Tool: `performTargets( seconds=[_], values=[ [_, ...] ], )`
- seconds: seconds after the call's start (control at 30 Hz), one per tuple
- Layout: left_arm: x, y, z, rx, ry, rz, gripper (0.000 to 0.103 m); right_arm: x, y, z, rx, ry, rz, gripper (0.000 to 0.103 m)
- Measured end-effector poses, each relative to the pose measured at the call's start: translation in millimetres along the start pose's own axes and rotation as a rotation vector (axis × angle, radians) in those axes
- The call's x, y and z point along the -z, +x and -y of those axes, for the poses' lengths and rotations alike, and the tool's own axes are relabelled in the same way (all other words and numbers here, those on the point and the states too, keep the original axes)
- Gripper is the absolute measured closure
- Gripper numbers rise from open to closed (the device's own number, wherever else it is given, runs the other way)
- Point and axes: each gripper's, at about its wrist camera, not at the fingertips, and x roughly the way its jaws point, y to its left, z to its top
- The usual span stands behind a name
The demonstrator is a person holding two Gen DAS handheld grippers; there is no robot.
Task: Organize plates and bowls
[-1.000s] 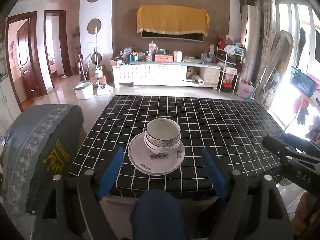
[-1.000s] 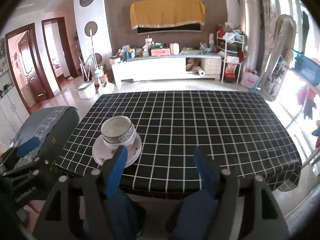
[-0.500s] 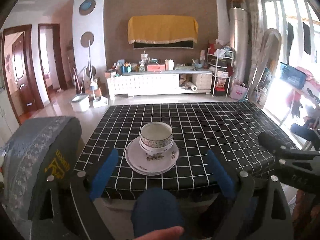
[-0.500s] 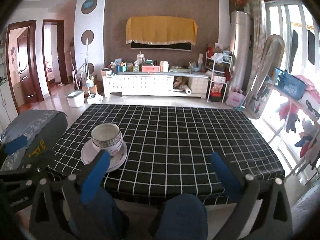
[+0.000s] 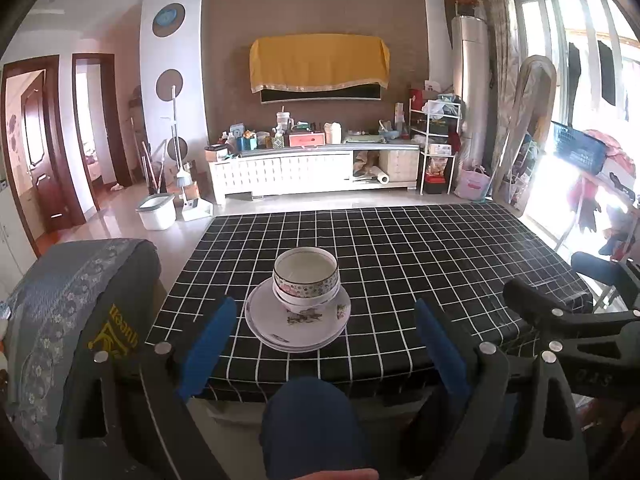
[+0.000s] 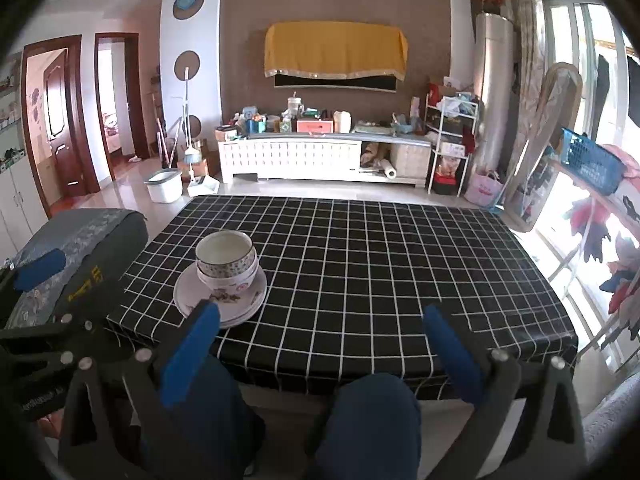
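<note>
Two patterned bowls [image 5: 306, 280] sit nested on a small stack of white floral plates [image 5: 298, 326] near the front edge of the black checked table [image 5: 400, 248]. My left gripper [image 5: 325, 306] is open, held short of the table, with the stack seen between its blue pads and untouched. My right gripper [image 6: 321, 312] is open wide and empty, with the bowls [image 6: 226, 258] and plates [image 6: 220, 300] off to its left. The right gripper's dark frame [image 5: 560, 320] shows at the right of the left wrist view.
A chair with a grey patterned cover [image 5: 72, 300] stands at the table's left. The person's knees in dark blue trousers [image 6: 368, 420] are below the table edge. Beyond the table are tiled floor, a white bucket [image 5: 157, 211] and a cluttered white cabinet [image 5: 312, 168].
Both grippers drew back a little from the table, and the stack now looks smaller and farther. The right gripper's jaws spread wider. The bowls and plates stayed put.
</note>
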Motion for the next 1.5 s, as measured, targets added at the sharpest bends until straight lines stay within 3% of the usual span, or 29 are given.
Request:
performTargets(
  seconds=[0.5,1.5],
  values=[
    [-3,-11,5,0.018,0.006,0.055,0.014,-4,-9,4,-0.013,0.001,0.029,0.0],
    [-3,-9,4,-0.009,-0.001,0.028,0.014,-5,-9,6,-0.026,0.015,0.025,0.0]
  ],
)
